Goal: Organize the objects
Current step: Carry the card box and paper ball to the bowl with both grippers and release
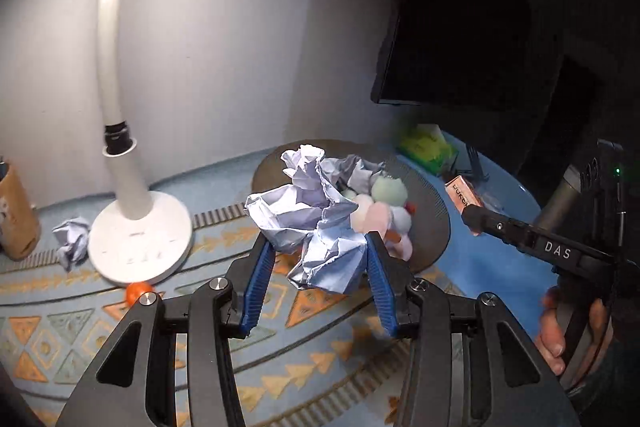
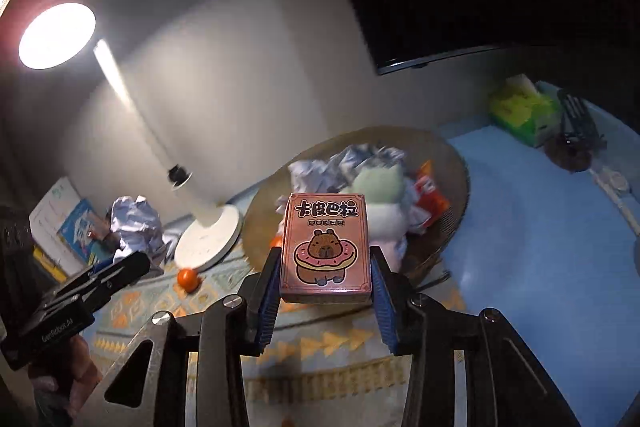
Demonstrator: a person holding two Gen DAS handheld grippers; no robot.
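My left gripper (image 1: 320, 247) is shut on a crumpled ball of pale paper (image 1: 312, 223) and holds it in front of a round dark basket (image 1: 436, 223). The basket holds more crumpled paper (image 1: 304, 167) and a pale plush toy (image 1: 388, 191). My right gripper (image 2: 324, 263) is shut on a pink card box with a capybara picture (image 2: 326, 247), held upright before the same basket (image 2: 456, 163). In the left wrist view the right gripper (image 1: 472, 215) comes in from the right with the box (image 1: 462, 193).
A white desk lamp (image 1: 138, 239) stands to the left, lit. A small orange ball (image 1: 138, 291) lies by its base. Another paper ball (image 1: 72, 239) lies left of the lamp. A green packet (image 1: 428, 147) and a dark monitor (image 1: 460, 27) are at the back right.
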